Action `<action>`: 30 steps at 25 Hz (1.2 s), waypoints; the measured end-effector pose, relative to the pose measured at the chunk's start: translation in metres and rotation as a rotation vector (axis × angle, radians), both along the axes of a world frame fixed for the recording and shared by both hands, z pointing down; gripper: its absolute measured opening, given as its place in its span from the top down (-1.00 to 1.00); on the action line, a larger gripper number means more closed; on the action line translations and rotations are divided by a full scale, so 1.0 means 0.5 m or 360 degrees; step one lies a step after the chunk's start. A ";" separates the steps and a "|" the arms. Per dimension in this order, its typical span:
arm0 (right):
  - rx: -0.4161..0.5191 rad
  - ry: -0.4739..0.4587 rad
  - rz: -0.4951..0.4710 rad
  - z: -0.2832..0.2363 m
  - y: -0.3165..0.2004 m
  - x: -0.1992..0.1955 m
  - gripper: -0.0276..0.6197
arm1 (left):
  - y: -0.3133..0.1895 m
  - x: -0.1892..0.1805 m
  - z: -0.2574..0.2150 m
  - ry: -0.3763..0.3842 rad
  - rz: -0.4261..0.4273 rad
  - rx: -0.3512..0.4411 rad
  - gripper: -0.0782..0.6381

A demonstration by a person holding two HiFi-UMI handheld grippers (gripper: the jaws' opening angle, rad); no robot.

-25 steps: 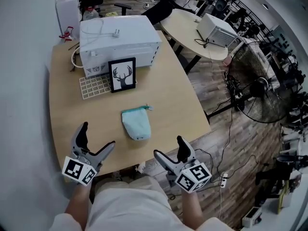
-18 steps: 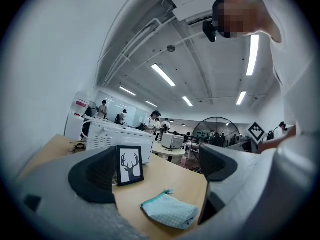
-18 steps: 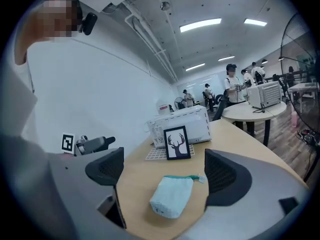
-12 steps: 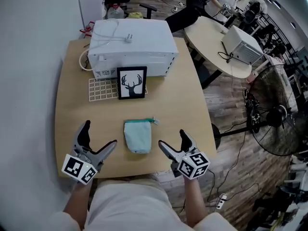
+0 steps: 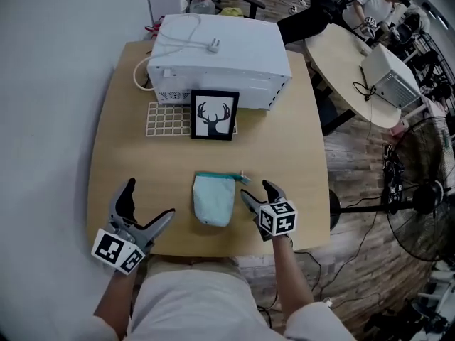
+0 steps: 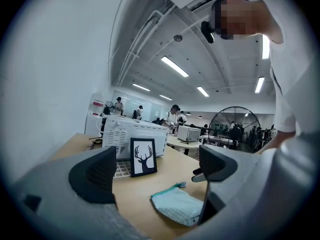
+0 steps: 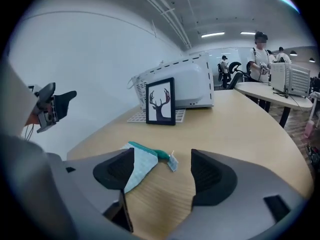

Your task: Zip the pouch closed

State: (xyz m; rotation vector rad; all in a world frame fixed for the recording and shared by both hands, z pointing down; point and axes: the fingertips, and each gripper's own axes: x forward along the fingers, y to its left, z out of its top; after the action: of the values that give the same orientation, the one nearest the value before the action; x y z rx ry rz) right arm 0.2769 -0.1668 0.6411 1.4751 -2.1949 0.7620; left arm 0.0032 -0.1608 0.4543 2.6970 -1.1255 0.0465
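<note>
- The pouch [image 5: 214, 199] lies flat on the table [image 5: 284, 148] near its front edge, with its teal zip edge toward the frame [image 5: 215, 115].
- The zip pull [image 7: 173, 162] sticks out at the pouch's right corner; whether the zip is shut is hard to tell.
- The right gripper [image 5: 257, 190] is just beside that corner. Its jaws are closing with the pads on nothing, and the zip pull lies ahead between them.
- The left gripper [image 5: 149, 199] has its jaws wide apart, left of the pouch and clear of it.

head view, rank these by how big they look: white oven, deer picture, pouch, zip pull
1. white oven, largest by far
2. deer picture and pouch look about alike, so I won't rank one over the other
3. zip pull at the pouch's corner, smallest
</note>
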 end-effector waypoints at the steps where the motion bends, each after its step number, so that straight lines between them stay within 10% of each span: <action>1: -0.0014 0.0013 -0.0011 0.012 -0.011 -0.003 -0.17 | 0.002 -0.007 0.003 -0.0007 -0.0019 -0.0007 -0.64; 21: -0.0250 0.0348 -0.0225 0.147 -0.074 -0.022 0.30 | 0.059 -0.106 0.013 -0.0021 -0.0279 -0.0054 -0.64; 30: -0.0276 0.0345 -0.0260 0.143 -0.062 -0.019 0.85 | 0.055 -0.093 0.005 -0.0008 -0.0258 -0.0045 -0.64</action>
State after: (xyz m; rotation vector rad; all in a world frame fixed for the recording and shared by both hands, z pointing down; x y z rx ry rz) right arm 0.2672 -0.1979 0.7124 1.2165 -2.0036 0.6838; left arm -0.0432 -0.1335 0.4568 2.5730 -1.3303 0.0423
